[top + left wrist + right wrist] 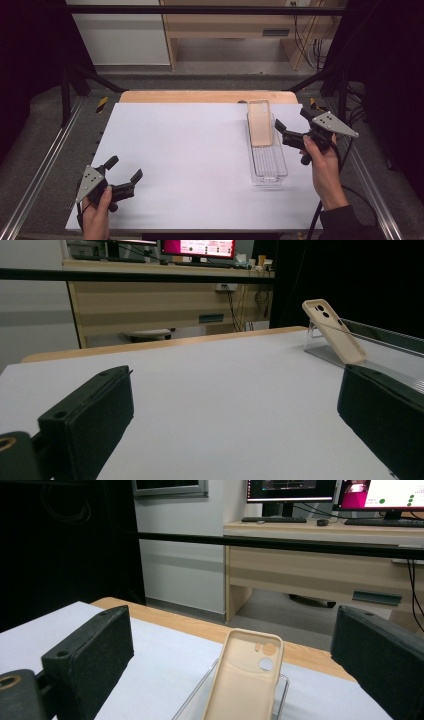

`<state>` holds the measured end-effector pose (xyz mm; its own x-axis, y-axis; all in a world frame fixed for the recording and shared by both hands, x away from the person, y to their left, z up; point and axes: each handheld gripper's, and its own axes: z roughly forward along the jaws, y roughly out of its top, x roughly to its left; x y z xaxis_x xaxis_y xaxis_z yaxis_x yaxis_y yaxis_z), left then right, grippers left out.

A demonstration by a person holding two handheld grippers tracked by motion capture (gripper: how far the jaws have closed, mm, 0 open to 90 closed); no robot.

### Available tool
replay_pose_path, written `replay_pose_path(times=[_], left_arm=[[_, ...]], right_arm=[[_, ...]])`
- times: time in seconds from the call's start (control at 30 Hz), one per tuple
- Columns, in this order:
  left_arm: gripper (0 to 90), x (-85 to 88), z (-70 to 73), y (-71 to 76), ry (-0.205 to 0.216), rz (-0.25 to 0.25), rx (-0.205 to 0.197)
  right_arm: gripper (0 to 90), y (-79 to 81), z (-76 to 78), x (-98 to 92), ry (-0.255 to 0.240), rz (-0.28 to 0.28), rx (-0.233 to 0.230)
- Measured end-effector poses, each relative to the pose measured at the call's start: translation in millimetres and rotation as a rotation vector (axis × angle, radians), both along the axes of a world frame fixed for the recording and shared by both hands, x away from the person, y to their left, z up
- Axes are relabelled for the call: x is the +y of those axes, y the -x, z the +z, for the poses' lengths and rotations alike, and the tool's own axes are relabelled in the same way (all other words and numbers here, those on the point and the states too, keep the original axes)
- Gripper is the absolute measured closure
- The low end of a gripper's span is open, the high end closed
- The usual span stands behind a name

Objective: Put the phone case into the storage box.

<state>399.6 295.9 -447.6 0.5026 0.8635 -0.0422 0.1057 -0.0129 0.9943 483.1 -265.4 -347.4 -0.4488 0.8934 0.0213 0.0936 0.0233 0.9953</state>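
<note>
Left gripper (124,176) sits near the front left corner of the white table (190,150), held low by the left hand (97,210). Its jaws stand wide apart with nothing between them. In the left gripper view the table surface ahead of the jaws lies bare as far as the wooden far edge (207,96).

Middle of the table: open room on all sides.

Right side: a clear tray (268,162) lies lengthwise close to the right edge of the table. A beige phone case (260,122) leans tilted against the tray's far end, its top reaching past the tray rim toward the wooden edge.

Right gripper (292,127) is held by the right hand (322,165) just beside the tray's right wall, level with the phone case. Its jaws are spread wide, holding nothing; in the right gripper view the case (245,685) stands between them, untouched
</note>
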Motion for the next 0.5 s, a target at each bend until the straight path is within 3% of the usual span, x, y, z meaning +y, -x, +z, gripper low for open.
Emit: replay_pose_path(times=[0.5], left_arm=[[1.3, -1.0, 0.7, 0.8, -0.004, -0.014, -0.002]], right_arm=[[3.2, 22.6, -26.5, -15.2, -0.002, 0.006, 0.017]])
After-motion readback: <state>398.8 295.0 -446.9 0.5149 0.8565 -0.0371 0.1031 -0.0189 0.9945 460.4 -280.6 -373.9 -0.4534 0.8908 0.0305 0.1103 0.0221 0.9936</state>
